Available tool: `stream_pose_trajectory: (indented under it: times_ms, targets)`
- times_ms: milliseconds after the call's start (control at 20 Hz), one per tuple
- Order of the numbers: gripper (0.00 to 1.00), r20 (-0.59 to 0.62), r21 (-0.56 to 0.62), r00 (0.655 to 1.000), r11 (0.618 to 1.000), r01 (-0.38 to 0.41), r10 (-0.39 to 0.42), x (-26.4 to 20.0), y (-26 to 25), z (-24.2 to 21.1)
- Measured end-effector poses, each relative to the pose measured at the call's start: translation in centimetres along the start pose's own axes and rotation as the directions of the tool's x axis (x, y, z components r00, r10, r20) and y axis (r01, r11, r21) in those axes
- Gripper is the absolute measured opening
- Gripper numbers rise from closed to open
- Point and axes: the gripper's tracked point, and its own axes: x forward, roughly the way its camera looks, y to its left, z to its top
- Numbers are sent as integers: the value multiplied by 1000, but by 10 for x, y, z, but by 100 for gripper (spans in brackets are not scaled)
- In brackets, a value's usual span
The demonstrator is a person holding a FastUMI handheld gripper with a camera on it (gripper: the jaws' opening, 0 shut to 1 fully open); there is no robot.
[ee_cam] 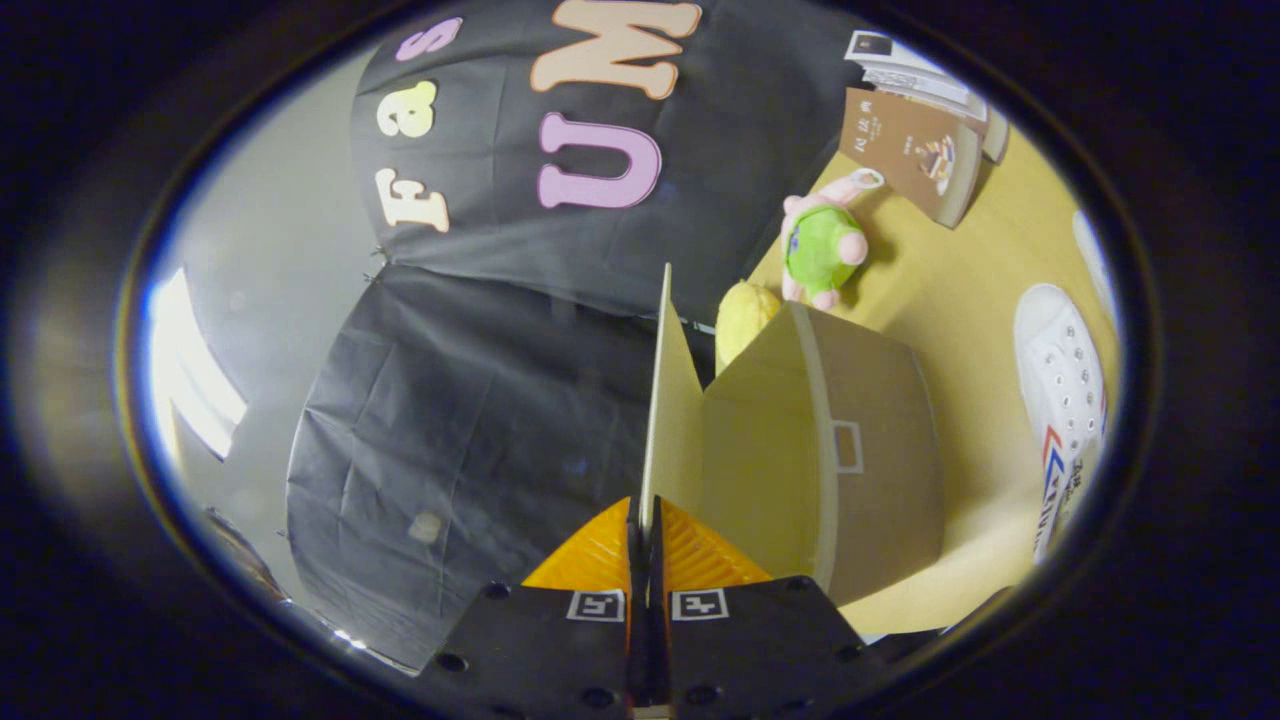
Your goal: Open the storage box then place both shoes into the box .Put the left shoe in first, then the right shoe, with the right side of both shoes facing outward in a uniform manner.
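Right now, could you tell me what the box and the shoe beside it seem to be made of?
The box, whose lid is pinched in the gripper, looks like matte brown cardboard: thin, flat panels. The shoe looks like white canvas, probably, with metal eyelets.

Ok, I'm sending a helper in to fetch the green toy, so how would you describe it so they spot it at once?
Start at the brown storage box, whose lid flap is pinched in the shut claw. Beyond the box on the yellow table sit two plush toys side by side. Take the green plush toy with pink ears and feet, nearer the brown book, not the plain yellow plush.
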Motion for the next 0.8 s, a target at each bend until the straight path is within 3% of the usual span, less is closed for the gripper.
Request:
stream_pose_trajectory:
  times_ms: [800]
  targets:
    - [4,-58,-146,995,986,-83,75,91,101,-47]
